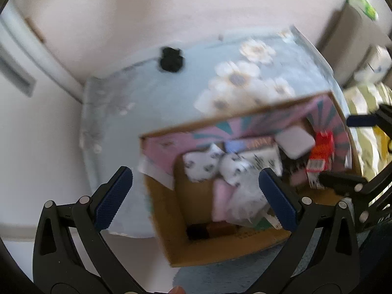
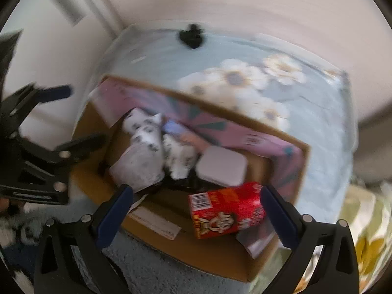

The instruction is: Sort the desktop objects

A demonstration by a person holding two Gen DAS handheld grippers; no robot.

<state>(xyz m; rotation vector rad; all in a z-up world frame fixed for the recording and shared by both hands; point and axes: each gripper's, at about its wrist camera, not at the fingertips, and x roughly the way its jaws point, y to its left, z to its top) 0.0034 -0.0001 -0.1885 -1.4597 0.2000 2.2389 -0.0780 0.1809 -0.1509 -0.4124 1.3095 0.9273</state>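
Note:
An open cardboard box with a pink printed flap stands on the table's near side. Inside lie white patterned packets, a pale rounded case and a red carton. My left gripper hovers open above the packets, with nothing between its pads. My right gripper is open too; the red carton rests in the box between its fingers, and its right end sits close to the right pad. Both views are blurred.
The table wears a light blue cloth with white flowers. A small black object sits near its far edge by the wall. Yellow-patterned fabric lies to the right, grey carpet below the box.

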